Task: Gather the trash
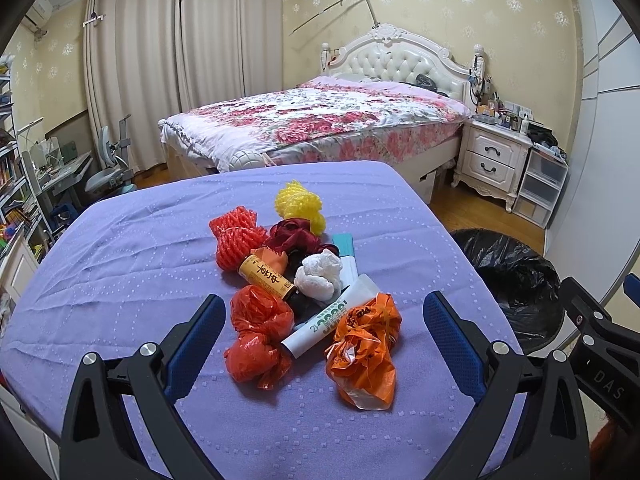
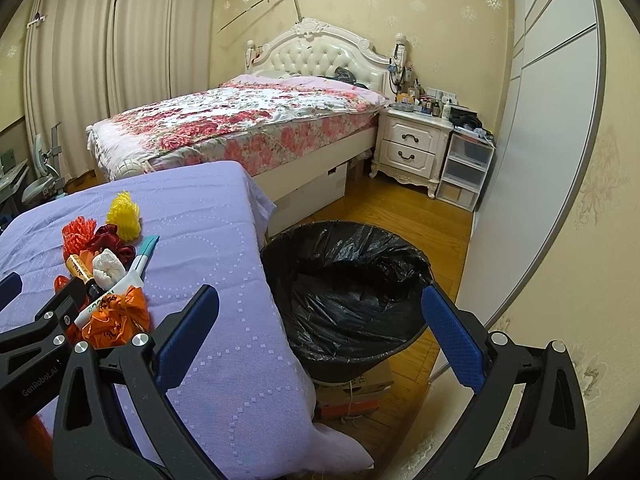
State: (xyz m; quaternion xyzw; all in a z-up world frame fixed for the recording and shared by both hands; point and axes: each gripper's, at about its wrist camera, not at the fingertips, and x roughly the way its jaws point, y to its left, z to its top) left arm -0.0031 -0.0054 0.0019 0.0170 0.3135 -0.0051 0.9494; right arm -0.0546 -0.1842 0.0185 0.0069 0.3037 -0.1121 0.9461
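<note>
Tools first: my left tool point(image 1: 324, 320) is spread wide and holds nothing, hovering low over the near part of the surface point(image 1: 120, 280) with the heap of trash framed between its blue pads. I read that as lining up a first pick, since nothing is pinched yet. The closest pieces are a red plastic bag point(image 1: 258, 334) just off the left pad and an orange plastic bag point(image 1: 366, 354) toward the right pad, with a white tube point(image 1: 334, 320) lying between them. Behind those sit a crumpled white wad point(image 1: 319, 276), a yellow-labelled roll point(image 1: 267, 276), dark red ribbon point(image 1: 294, 232), an orange foam net point(image 1: 236, 240) and a yellow foam net point(image 1: 299, 204), the last nearest the far edge. A teal item peeks out beside the ribbon; I cannot tell what it is.

My right tool point(image 2: 320, 320) is also spread and empty, held out past the right edge of the surface, pointing at the bin point(image 2: 348, 292). The bin, lined with a black bag, stands on the floor just beside that edge, apparently raised on a cardboard box, which I judge keeps its mouth close for a short drop.
</note>
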